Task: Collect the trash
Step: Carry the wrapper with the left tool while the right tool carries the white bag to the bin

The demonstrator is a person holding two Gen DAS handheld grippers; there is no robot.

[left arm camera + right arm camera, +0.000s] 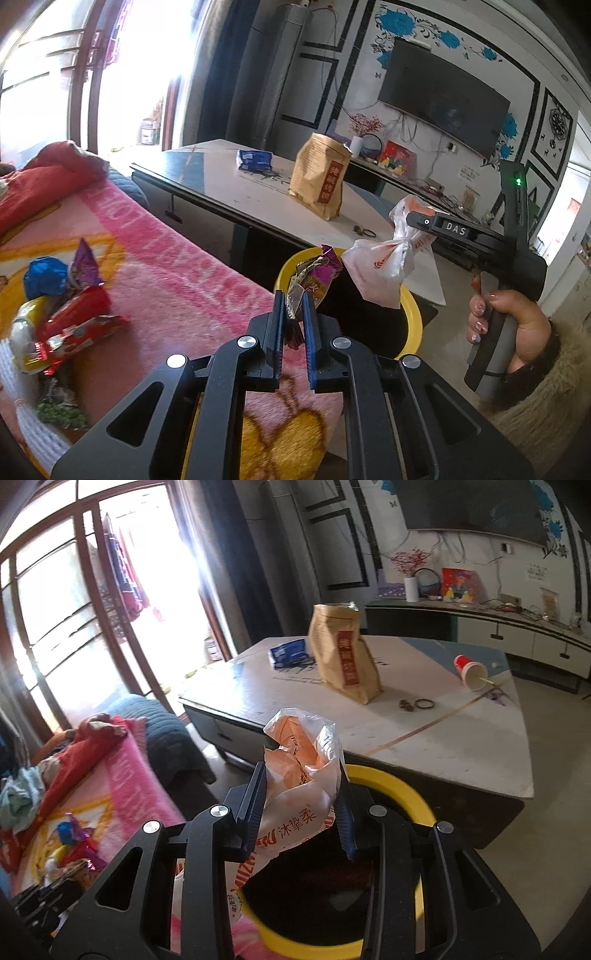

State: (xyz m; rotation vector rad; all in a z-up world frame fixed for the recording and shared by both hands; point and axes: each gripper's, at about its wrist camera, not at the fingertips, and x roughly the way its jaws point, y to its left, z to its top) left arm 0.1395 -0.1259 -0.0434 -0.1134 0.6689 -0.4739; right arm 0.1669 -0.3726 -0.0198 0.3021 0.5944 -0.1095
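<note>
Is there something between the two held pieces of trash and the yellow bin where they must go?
Nothing visible blocks them. The left gripper holds a purple wrapper and the right gripper a white plastic bag, both at the open mouth of the yellow bin, which has no lid.

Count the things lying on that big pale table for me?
5 that show: a tan paper bag, a blue packet, a tipped red cup, a dark ring and a small clump. More may be hidden.

We grip a purple wrapper (pixel 314 280) in our left claw (pixel 294 314) above the yellow-rimmed bin (pixel 413 314); right claw (pixel 410 221) holds a plastic bag (pixel 384 258).
</note>
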